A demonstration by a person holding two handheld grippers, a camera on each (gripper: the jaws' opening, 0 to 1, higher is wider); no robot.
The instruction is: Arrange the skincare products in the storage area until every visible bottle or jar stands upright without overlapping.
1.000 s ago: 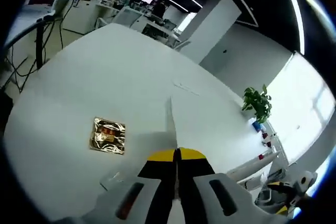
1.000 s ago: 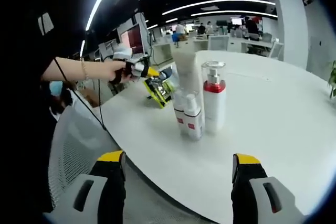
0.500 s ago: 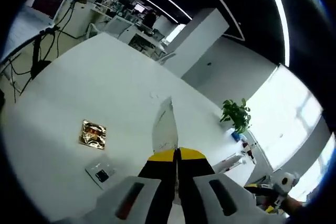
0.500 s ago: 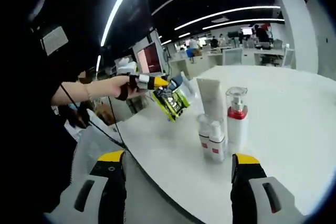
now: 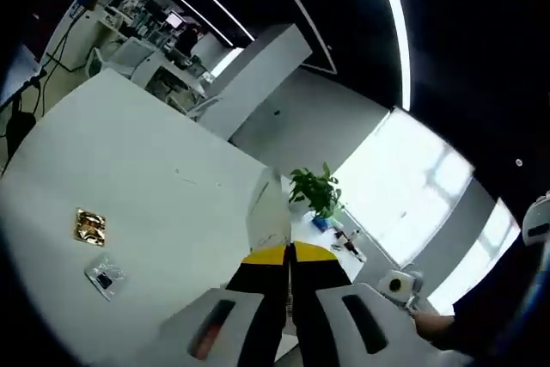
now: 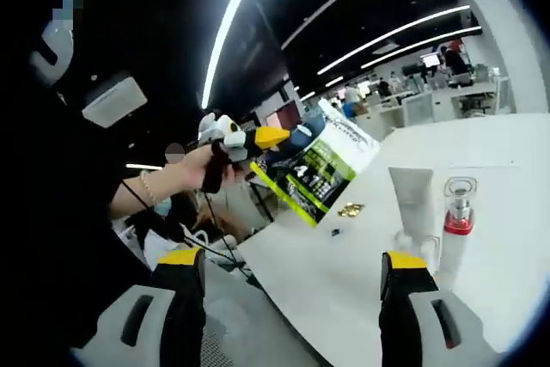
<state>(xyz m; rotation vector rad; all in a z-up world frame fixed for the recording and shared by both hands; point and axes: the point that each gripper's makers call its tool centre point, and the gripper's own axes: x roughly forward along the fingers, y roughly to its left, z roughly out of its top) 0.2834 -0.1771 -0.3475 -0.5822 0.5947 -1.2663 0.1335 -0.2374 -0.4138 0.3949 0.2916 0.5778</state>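
Observation:
My left gripper (image 5: pixel 290 253) is shut on a flat pouch (image 5: pixel 268 210), seen edge-on between its jaws. In the right gripper view the same left gripper (image 6: pixel 268 137), in a person's hand, holds that green, blue and white pouch (image 6: pixel 320 171) in the air over the near edge of the table. A white tube (image 6: pixel 413 203) and a pump bottle with a red collar (image 6: pixel 456 217) stand upright on the white table (image 6: pixel 498 148). Small bottles (image 6: pixel 404 242) beside them are partly hidden behind my right jaw. My right gripper (image 6: pixel 292 260) is open and holds nothing, short of the bottles.
A gold packet (image 5: pixel 89 226) and a clear sachet (image 5: pixel 105 277) lie flat on the table (image 5: pixel 129 152); both appear as the gold packet (image 6: pixel 350 209) and sachet (image 6: pixel 335 231) under the pouch. A potted plant (image 5: pixel 314 188) stands at the far edge. Office desks lie behind.
The left gripper has risen with the pouch, well above the table. The right gripper has drawn back and tilted up, so the bottles look smaller and lower right.

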